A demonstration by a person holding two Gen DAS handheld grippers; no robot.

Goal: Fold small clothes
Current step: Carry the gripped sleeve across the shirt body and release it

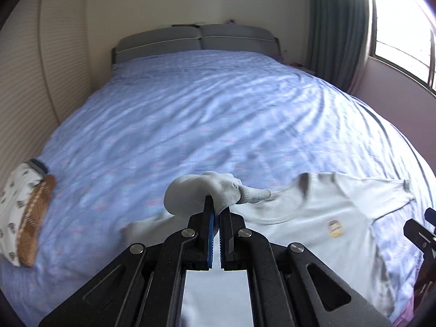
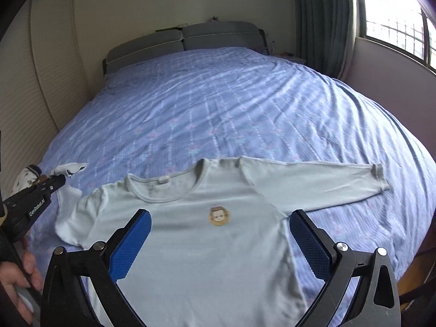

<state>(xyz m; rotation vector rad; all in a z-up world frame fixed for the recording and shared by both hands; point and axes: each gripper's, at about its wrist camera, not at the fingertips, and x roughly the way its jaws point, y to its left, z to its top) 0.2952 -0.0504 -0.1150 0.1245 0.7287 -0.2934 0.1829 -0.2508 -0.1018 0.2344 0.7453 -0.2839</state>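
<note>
A pale blue long-sleeved shirt with a small face badge lies face up on the blue bedspread. Its right sleeve is spread flat toward the right. My left gripper is shut on the shirt's left sleeve cuff and holds it bunched and lifted above the bed; it also shows in the right wrist view. My right gripper is open and empty, hovering over the shirt's chest. The shirt also shows in the left wrist view.
A folded white patterned garment with a brown striped piece lies at the bed's left edge. A grey headboard stands at the far end. A ribbed wall is on the left, a curtain and window on the right.
</note>
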